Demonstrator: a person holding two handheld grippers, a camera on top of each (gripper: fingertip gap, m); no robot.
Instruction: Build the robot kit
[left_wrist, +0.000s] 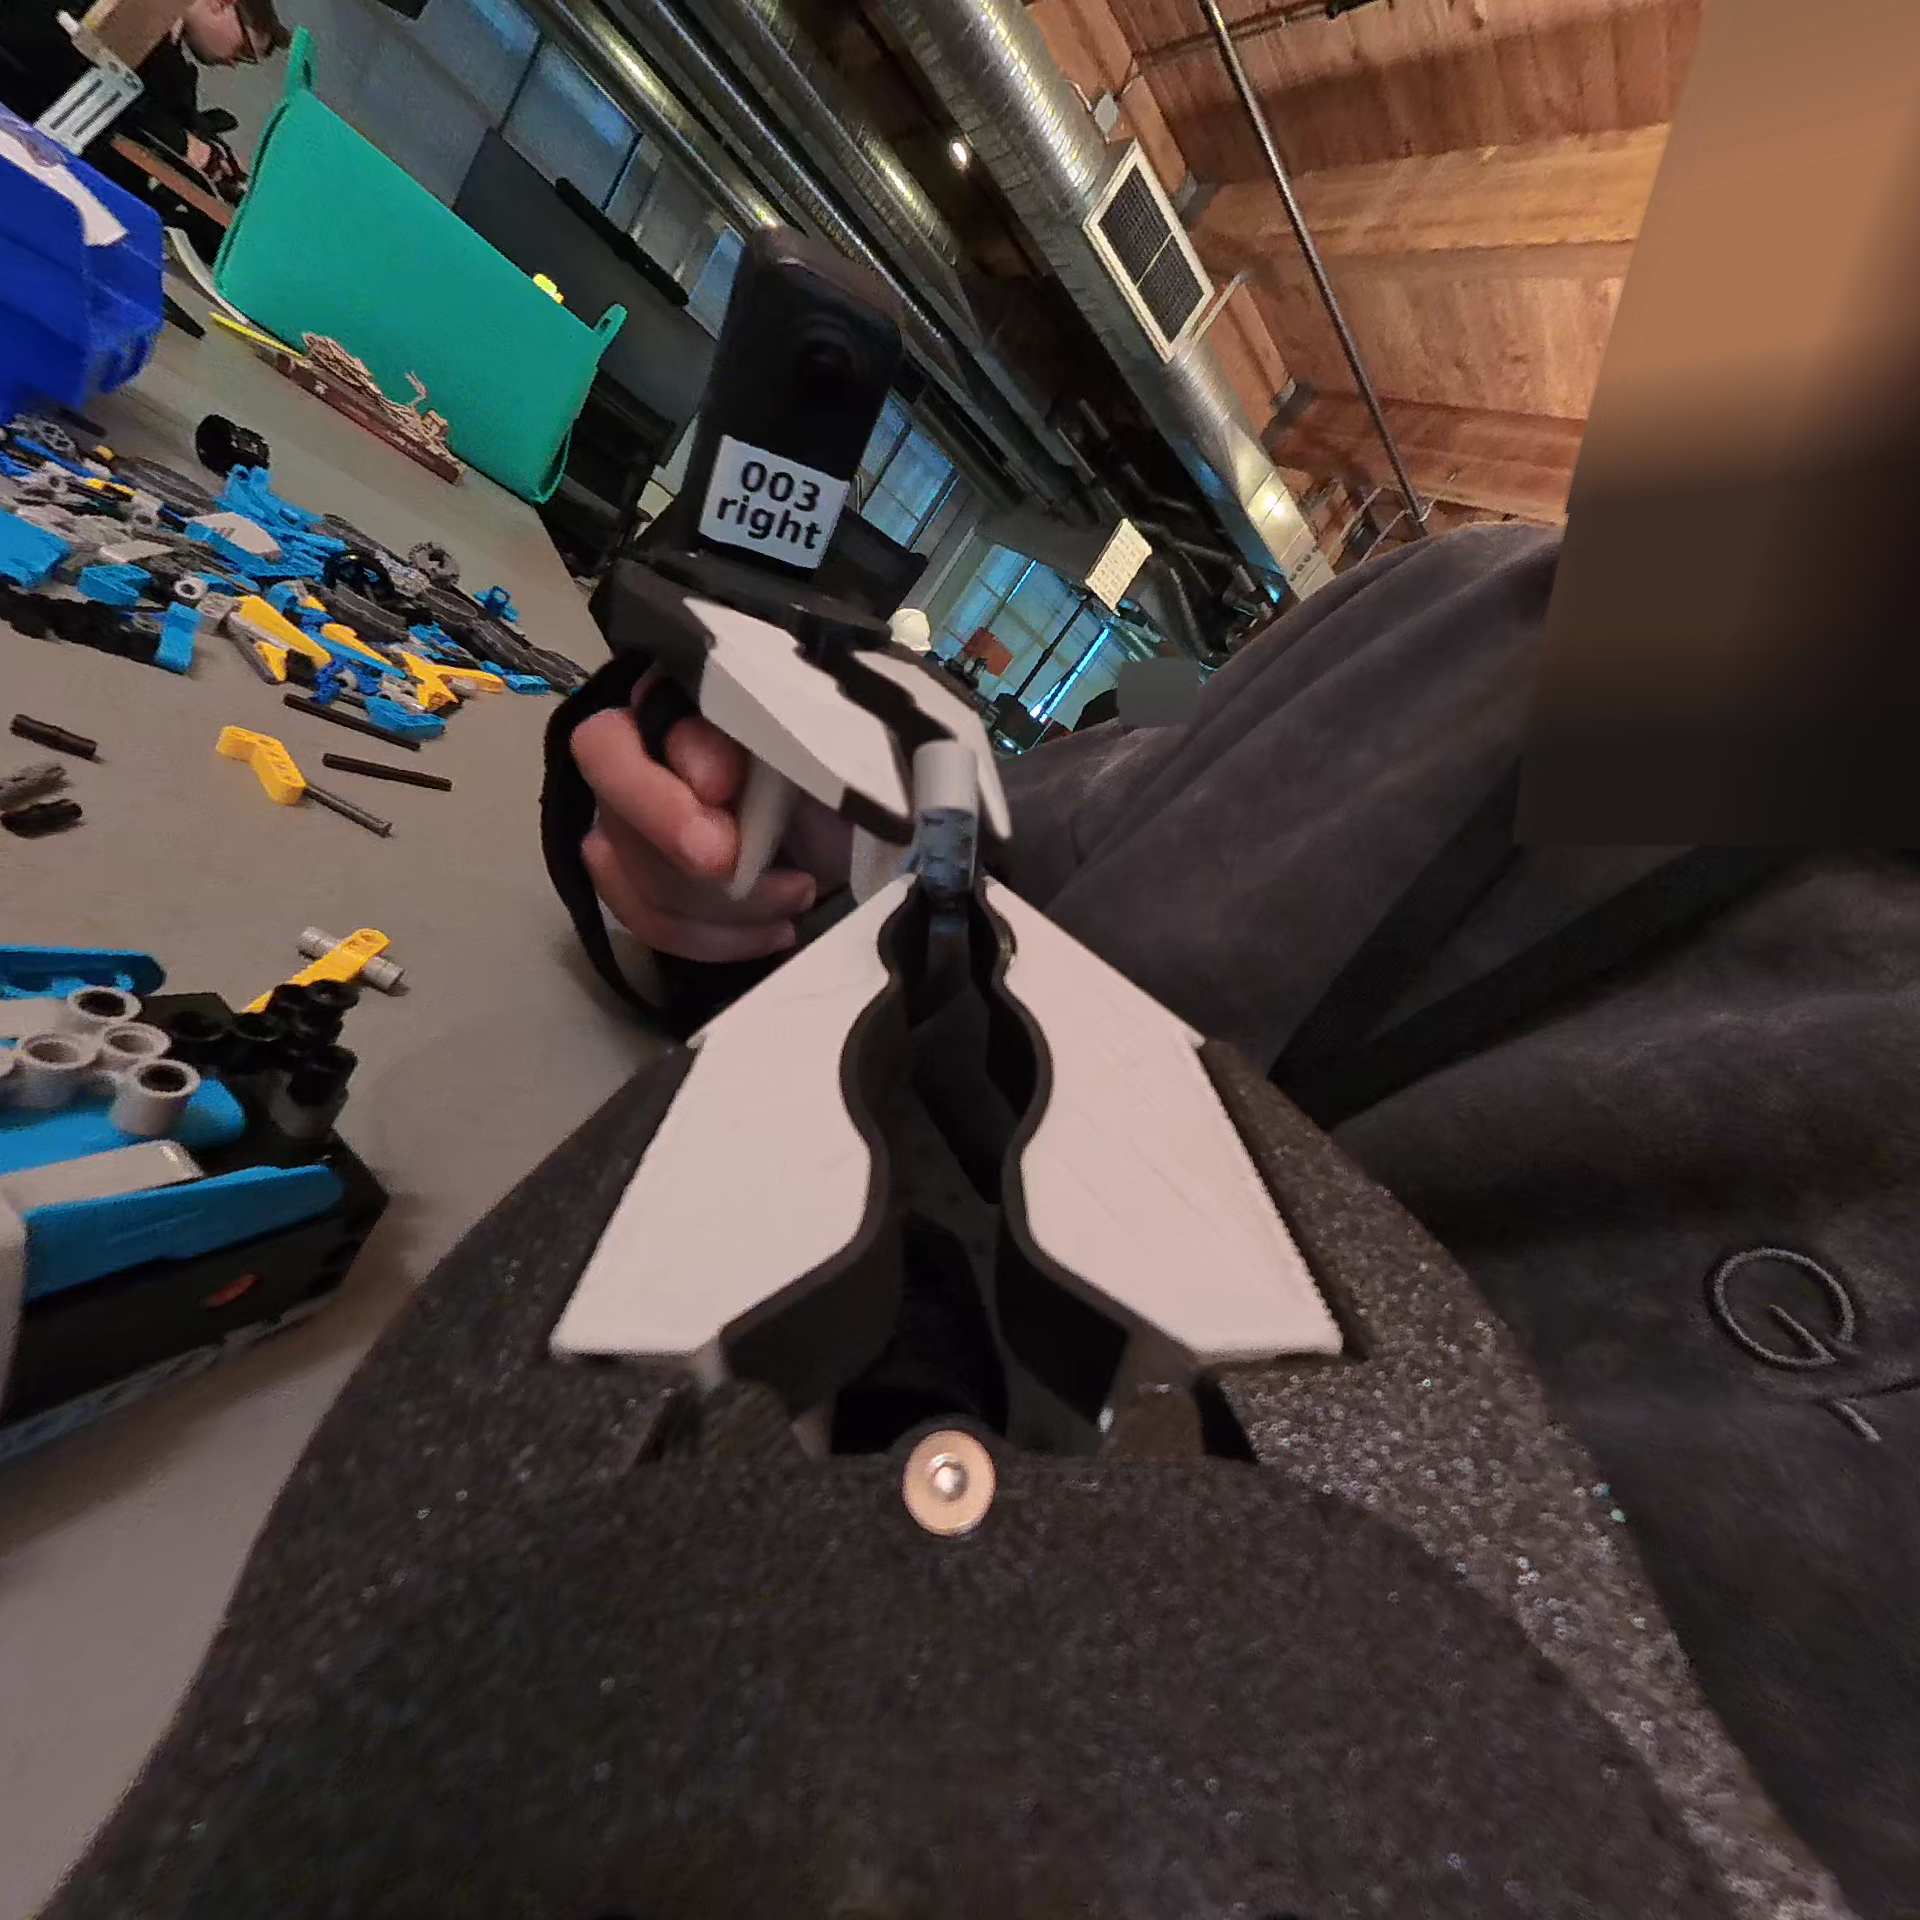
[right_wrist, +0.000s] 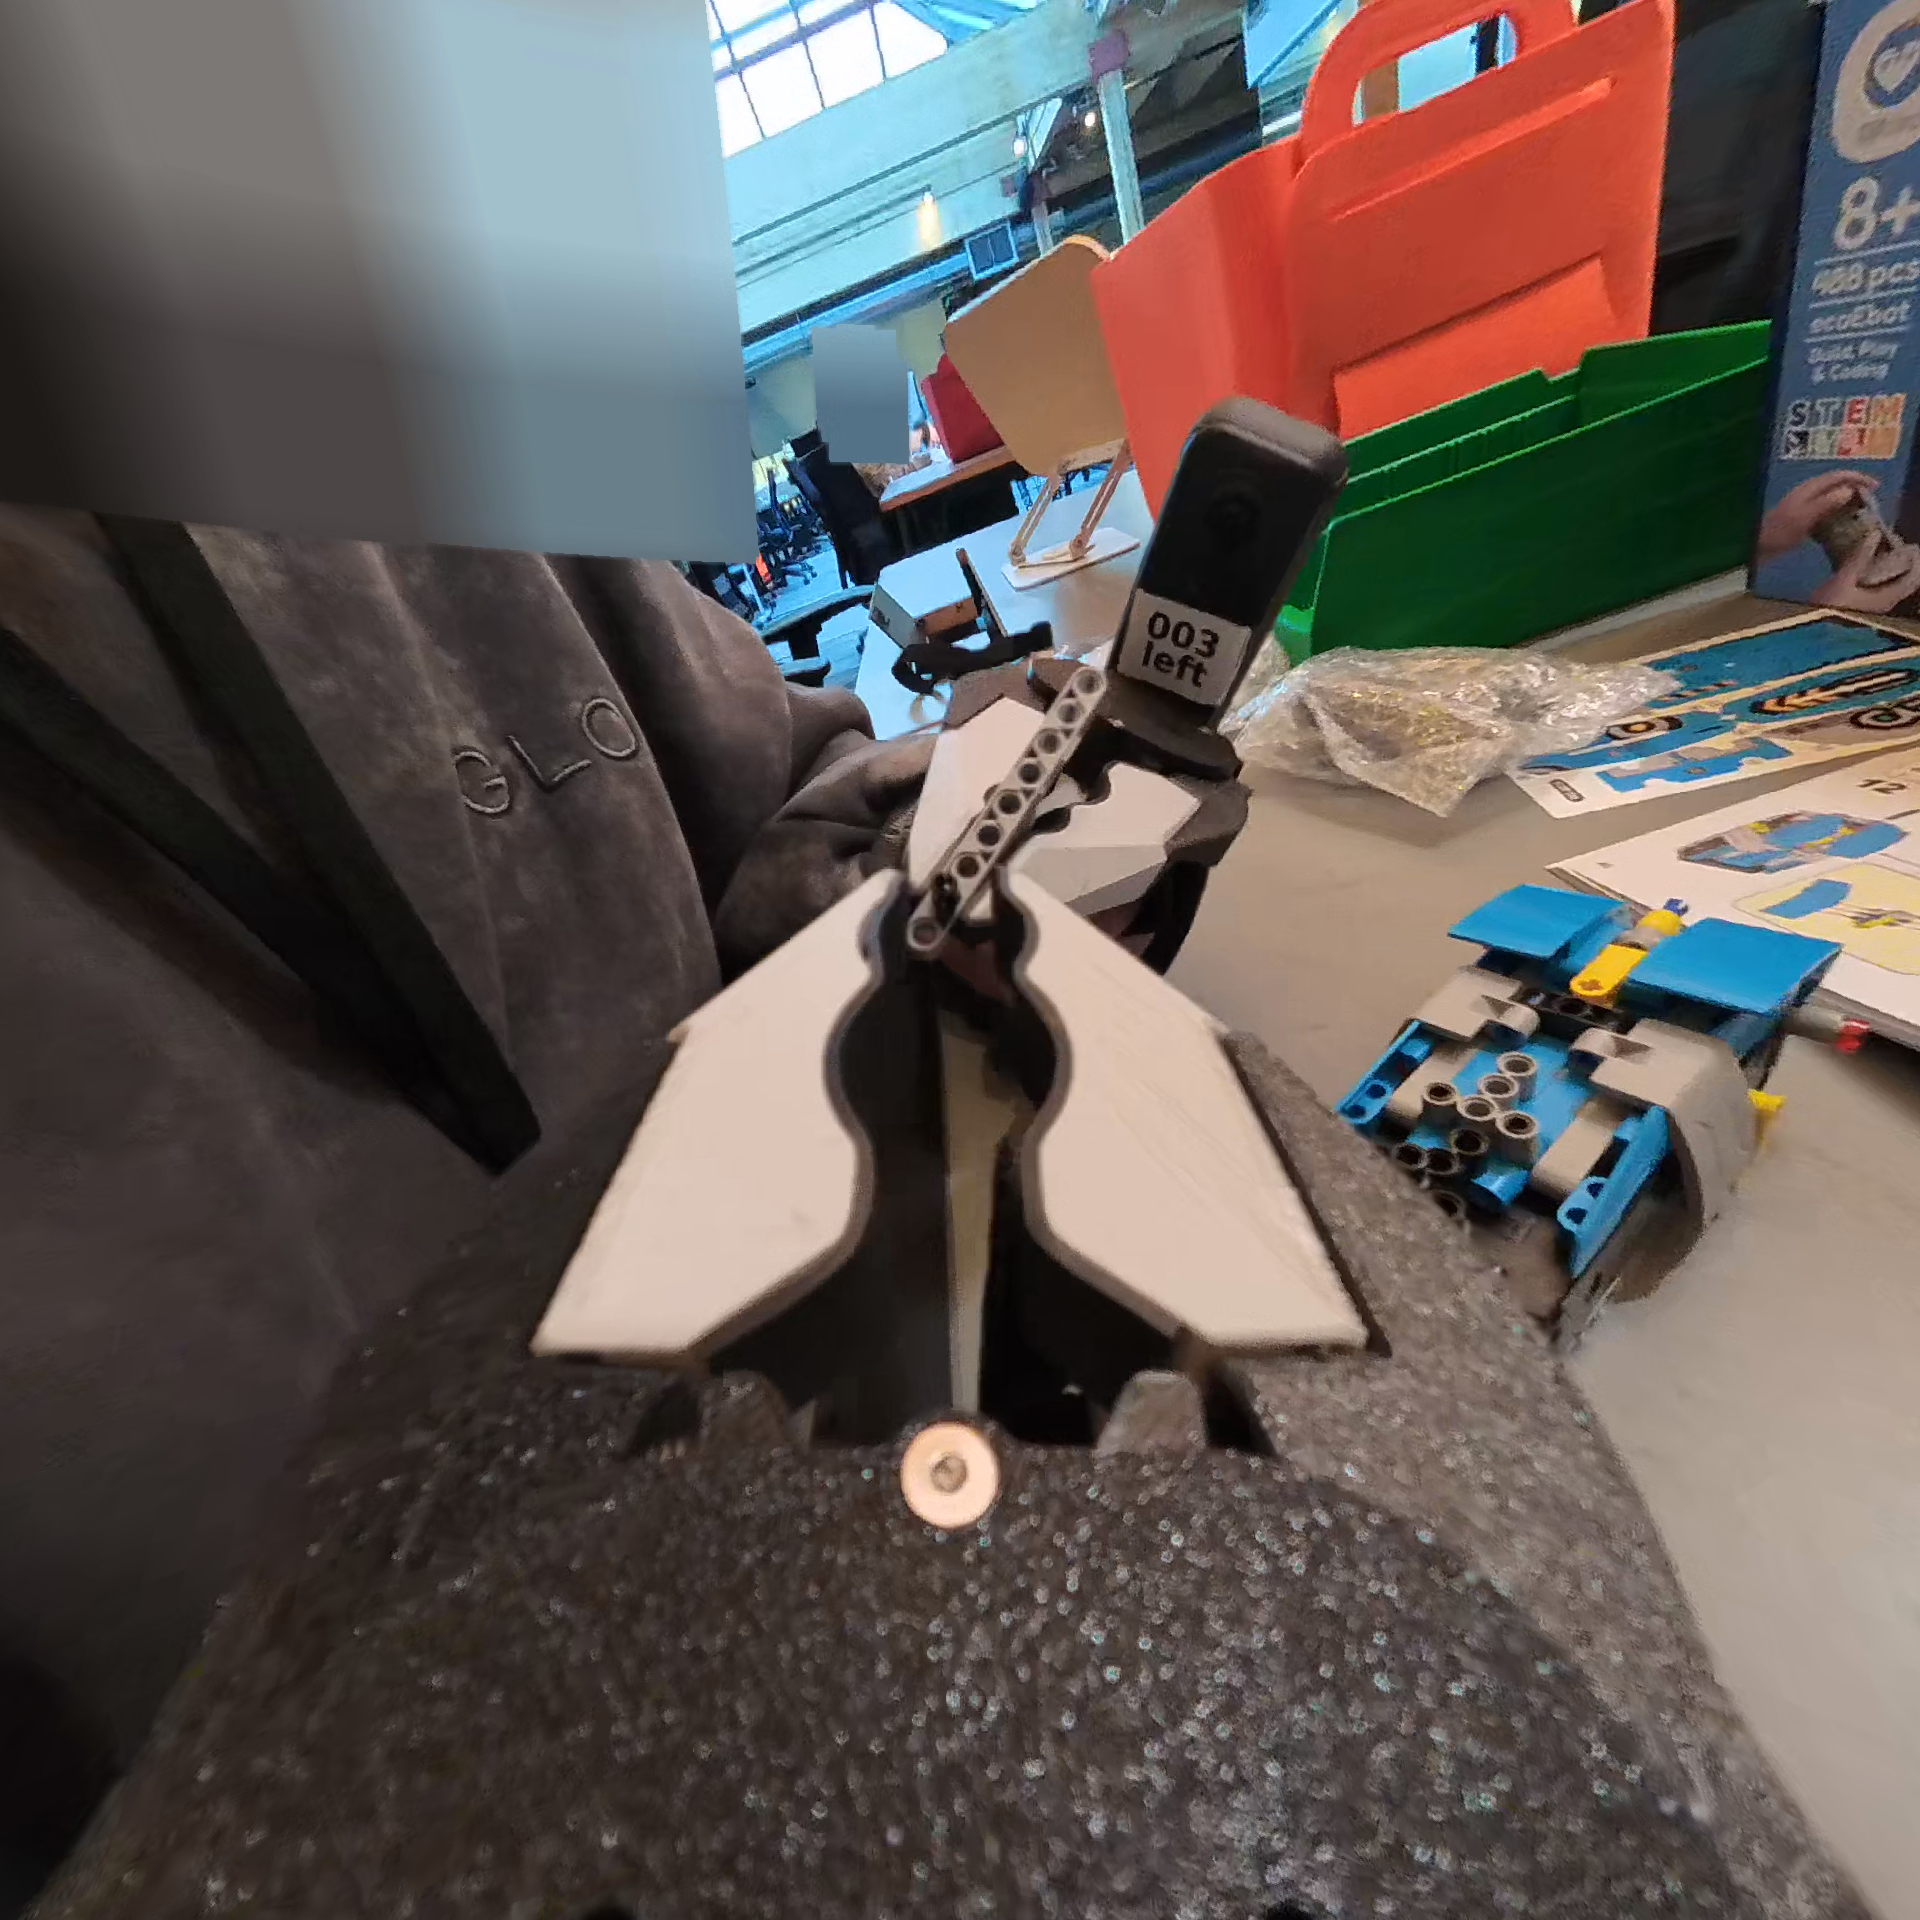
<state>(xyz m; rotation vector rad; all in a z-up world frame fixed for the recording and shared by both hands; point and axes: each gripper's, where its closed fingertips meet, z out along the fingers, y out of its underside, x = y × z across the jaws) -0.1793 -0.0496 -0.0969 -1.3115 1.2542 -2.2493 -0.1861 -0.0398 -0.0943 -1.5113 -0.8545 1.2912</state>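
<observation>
My right gripper (right_wrist: 940, 904) is shut on the lower end of a long grey beam with holes (right_wrist: 1013, 795). The beam slants up and away across the white fingers (right_wrist: 1112, 842) of my left gripper. In the left wrist view my left gripper (left_wrist: 943, 891) has its tips nearly together on a small blue and black piece (left_wrist: 940, 857). That piece meets the tips of the right gripper (left_wrist: 935, 821), which a hand (left_wrist: 675, 821) holds facing me. Both grippers are raised in front of a person's dark sweatshirt (right_wrist: 416, 831), above the table's near edge.
A pile of blue, yellow and black building pieces (left_wrist: 260, 603) and a part-built blue model (left_wrist: 156, 1143) lie on the grey table (left_wrist: 468, 1039). The right wrist view shows the model (right_wrist: 1538, 1101), instruction sheets (right_wrist: 1766, 727), a plastic bag (right_wrist: 1434, 717), a green bin (right_wrist: 1538, 499) and an orange bag (right_wrist: 1403, 260). Only a small space, under 4 cm, lies between the two pairs of fingers.
</observation>
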